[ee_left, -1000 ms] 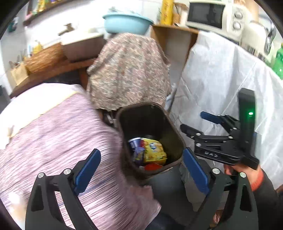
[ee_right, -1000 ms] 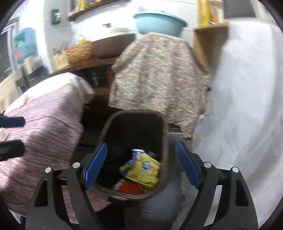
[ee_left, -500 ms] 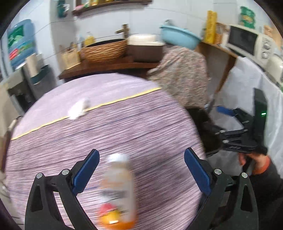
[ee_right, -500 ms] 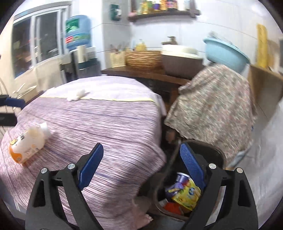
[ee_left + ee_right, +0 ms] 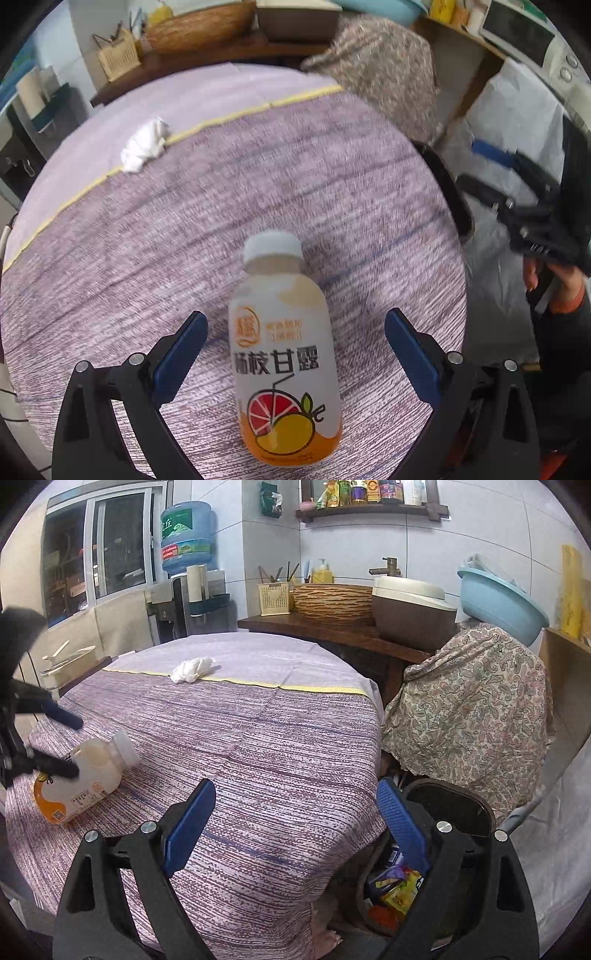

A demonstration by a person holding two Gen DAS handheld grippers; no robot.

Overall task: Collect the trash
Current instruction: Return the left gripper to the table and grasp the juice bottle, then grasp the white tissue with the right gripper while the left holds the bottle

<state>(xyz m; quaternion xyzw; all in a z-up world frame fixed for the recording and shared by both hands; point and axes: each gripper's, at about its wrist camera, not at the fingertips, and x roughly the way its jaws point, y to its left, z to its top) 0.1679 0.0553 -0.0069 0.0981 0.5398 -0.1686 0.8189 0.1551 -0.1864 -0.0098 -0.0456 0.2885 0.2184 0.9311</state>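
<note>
bin (image 5: 448,801) contents half hidden behind right claw (image 5: 295,825), label text on bottle (image 5: 282,354) blurred — unreadable

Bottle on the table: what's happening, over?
Left gripper open, straddling lying bottle, not gripping. Right gripper open, empty. Tissue on table. Nothing in the way.

Even, soft indoor light in both views; shadows weak. Strong fisheye bending and black vignette at all edges. Left wrist view: motion blur over the striped cloth (image 5: 258,192) and the far shelf. Right wrist view: sharp centre; window (image 5: 110,554) dark; mild glare on wall tiles (image 5: 480,546).
</note>
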